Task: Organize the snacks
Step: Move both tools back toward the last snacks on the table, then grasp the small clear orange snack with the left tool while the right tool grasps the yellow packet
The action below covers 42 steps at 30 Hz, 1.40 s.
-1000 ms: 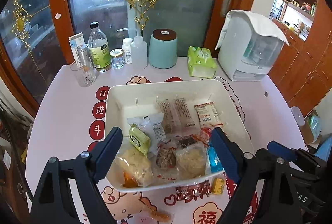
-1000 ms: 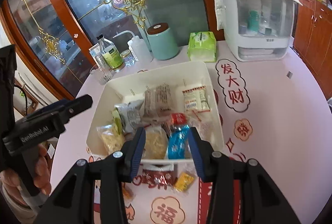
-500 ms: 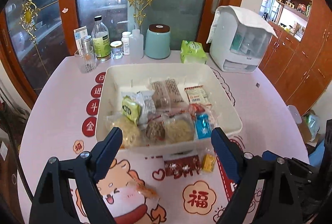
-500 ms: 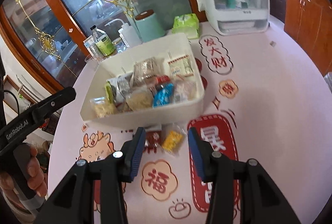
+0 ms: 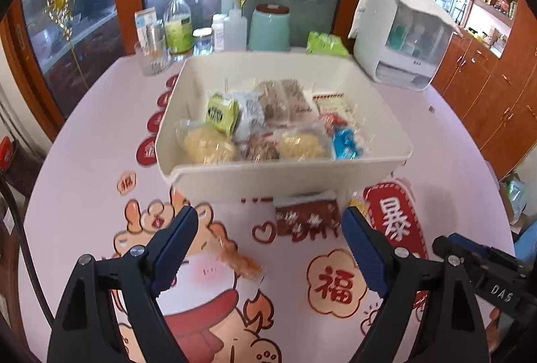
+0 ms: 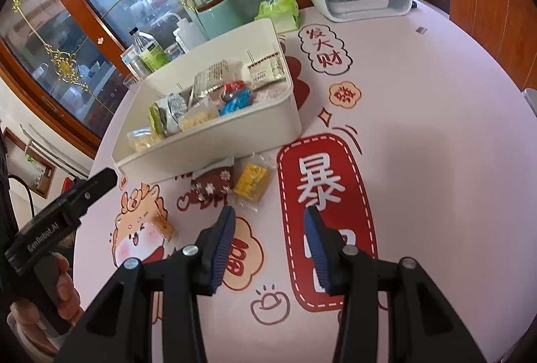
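A white bin [image 5: 282, 181] [image 6: 214, 141] holds several snack packets. Three snacks lie on the table in front of it: a dark red packet [image 5: 307, 217] [image 6: 211, 183], a yellow packet [image 6: 251, 181], partly hidden behind my finger in the left wrist view [image 5: 356, 200], and a small orange packet [image 5: 240, 260] [image 6: 164, 227]. My left gripper [image 5: 268, 228] is open and empty above the table, just before the dark red packet. My right gripper [image 6: 268, 222] is open and empty, just short of the yellow packet.
At the back stand a teal canister [image 5: 270, 27], bottles and jars [image 5: 178, 27], a glass [image 5: 152, 57], a green tissue pack [image 5: 327, 44] and a white cabinet box [image 5: 402, 37]. Wooden cupboards [image 5: 486, 87] stand to the right of the table.
Both grippers have pulled back and down from over the bin toward the near table. The loose packets in front of the bin now lie near the fingertips.
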Each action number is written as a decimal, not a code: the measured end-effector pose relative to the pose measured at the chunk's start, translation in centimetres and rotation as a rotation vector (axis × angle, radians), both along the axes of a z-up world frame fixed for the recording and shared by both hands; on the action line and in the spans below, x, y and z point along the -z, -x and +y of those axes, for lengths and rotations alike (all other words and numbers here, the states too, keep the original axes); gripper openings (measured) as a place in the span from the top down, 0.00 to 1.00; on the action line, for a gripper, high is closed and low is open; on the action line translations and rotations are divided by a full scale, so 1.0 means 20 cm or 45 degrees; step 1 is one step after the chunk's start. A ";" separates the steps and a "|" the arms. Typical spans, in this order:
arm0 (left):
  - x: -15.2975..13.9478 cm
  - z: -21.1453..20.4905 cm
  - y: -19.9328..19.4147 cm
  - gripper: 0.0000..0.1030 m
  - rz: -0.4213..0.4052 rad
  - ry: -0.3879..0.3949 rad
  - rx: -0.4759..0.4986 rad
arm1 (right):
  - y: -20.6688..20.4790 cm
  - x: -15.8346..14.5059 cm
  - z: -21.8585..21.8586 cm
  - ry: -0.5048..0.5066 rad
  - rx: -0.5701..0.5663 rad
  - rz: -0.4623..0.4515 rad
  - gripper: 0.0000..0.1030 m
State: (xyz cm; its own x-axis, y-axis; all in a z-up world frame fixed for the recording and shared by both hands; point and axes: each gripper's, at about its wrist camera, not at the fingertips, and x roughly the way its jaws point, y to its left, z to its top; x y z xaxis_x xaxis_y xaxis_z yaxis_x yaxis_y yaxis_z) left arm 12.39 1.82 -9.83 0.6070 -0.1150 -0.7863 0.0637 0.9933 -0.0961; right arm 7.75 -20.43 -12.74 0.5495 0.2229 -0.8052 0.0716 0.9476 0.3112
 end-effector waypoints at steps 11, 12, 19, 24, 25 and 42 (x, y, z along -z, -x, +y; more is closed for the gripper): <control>0.30 0.13 -0.03 0.16 0.155 0.045 -0.108 | -0.03 0.18 0.04 -0.014 -0.027 0.092 0.58; 0.33 0.15 -0.04 0.16 0.168 0.057 -0.120 | -0.05 0.19 0.05 -0.014 -0.028 0.100 0.58; 0.47 0.27 -0.08 0.16 0.214 0.136 -0.217 | -0.18 0.27 0.08 -0.035 -0.006 0.148 0.58; 0.54 0.33 -0.12 0.16 0.271 0.169 -0.245 | -0.30 0.29 0.14 -0.044 0.014 0.149 0.58; 0.56 0.34 -0.12 0.16 0.278 0.176 -0.252 | -0.32 0.30 0.15 -0.042 0.019 0.147 0.58; 0.60 0.24 -0.13 0.26 0.293 0.074 -0.164 | -0.47 0.41 0.35 0.184 -0.038 0.180 0.70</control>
State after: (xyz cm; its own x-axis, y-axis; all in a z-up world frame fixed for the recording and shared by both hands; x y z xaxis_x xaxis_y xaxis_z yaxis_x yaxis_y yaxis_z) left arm 15.05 6.66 -21.74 0.4254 -0.0972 -0.8998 -0.0933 0.9842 -0.1504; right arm 17.06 -13.34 -20.87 0.4235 0.1141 -0.8987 0.0761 0.9840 0.1608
